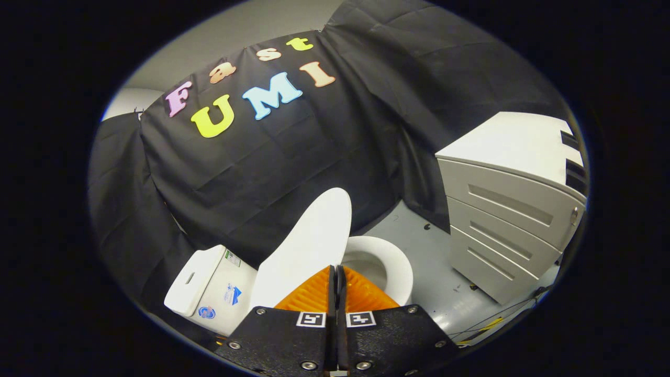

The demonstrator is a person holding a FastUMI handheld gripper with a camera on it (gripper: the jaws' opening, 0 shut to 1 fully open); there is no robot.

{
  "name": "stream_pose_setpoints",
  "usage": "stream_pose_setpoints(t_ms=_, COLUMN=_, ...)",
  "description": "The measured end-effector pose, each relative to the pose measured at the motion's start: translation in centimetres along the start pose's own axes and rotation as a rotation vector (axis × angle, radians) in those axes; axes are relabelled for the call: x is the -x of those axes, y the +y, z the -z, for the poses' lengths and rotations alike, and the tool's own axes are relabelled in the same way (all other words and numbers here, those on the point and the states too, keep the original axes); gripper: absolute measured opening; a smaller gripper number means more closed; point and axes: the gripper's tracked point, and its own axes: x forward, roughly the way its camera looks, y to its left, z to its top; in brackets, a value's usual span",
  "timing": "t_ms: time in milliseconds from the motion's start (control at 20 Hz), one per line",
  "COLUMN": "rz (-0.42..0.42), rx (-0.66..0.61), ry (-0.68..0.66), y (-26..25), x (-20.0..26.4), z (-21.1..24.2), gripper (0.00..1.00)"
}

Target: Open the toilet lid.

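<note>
A white toilet stands just beyond my fingers, seen tilted. Its lid (314, 241) is raised, leaning back toward the tank (209, 285), and the seat ring (392, 262) and bowl lie uncovered to the lid's right. My gripper (336, 272) is shut with its two fingers pressed together and nothing between them. The fingertips overlap the lower edge of the lid and the near part of the seat; I cannot tell whether they touch either.
A grey drawer cabinet (502, 209) stands to the right of the toilet, with a strip of grey floor (434, 283) between them. Black cloth walls the booth behind the toilet. Thin cables (492, 324) lie on the floor near the cabinet's base.
</note>
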Motion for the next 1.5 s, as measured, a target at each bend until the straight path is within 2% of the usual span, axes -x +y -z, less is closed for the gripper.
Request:
stream_pose_setpoints(t_ms=450, rz=-0.007, rx=0.050, ry=-0.045, y=3.6, x=1.2, z=-2.0, gripper=0.00)
stream_pose_setpoints(t_ms=1500, rz=-0.004, rx=0.294, ry=-0.089, y=12.3, x=3.4, z=-4.8, gripper=0.00)
